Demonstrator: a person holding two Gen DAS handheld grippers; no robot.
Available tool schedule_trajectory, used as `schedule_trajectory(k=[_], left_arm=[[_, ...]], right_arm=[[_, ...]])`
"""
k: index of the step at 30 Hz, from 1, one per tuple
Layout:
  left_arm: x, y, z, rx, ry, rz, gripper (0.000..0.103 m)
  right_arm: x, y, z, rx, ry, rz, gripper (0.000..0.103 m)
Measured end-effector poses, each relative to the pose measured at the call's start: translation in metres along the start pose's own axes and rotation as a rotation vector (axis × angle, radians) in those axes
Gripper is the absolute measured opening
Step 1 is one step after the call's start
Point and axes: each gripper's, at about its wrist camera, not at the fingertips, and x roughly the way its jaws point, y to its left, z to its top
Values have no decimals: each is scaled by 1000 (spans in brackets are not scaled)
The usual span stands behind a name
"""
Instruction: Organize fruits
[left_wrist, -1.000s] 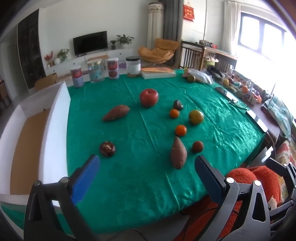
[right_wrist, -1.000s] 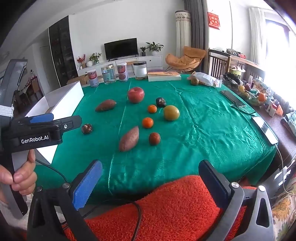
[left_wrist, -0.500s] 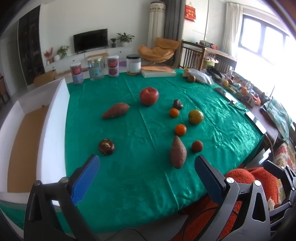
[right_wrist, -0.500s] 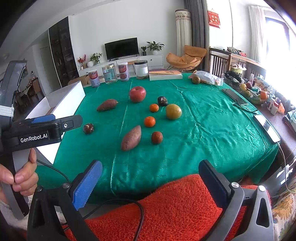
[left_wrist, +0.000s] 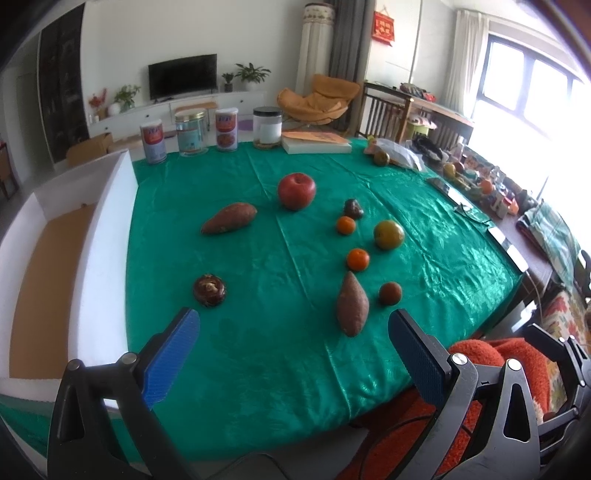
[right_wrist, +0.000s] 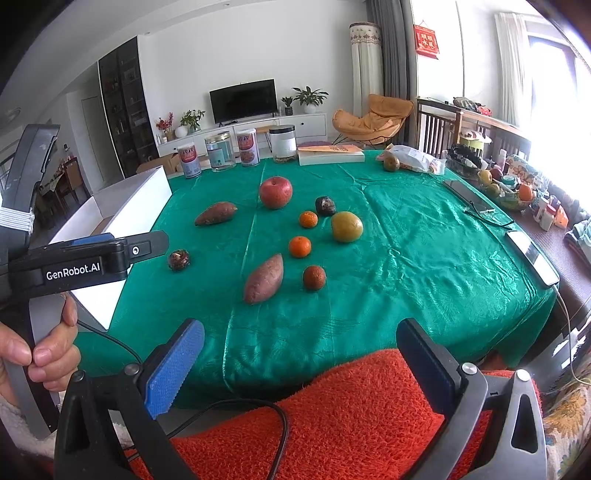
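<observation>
Blue-padded fingers (left_wrist: 171, 354) of left gripper (left_wrist: 291, 354) and right gripper (right_wrist: 301, 363) spread wide, empty. Round red apple (left_wrist: 296, 191), sweet potatoes, oranges scattered frame centre on green cloth; white cardboard box (left_wrist: 107, 236), left edge, holds no fruit; sorting unstarted.

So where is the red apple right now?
In both wrist views the red apple sits on the green tablecloth, far side of the spread, between a sweet potato to its left and a dark fruit to its right.
</observation>
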Motion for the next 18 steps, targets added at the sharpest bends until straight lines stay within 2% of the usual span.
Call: schedule_trajectory(k=[18], left_arm=[[-1,-4,0,-1,4,-4,102]], right_arm=[[-2,-1,-1,9,-2,4,103]])
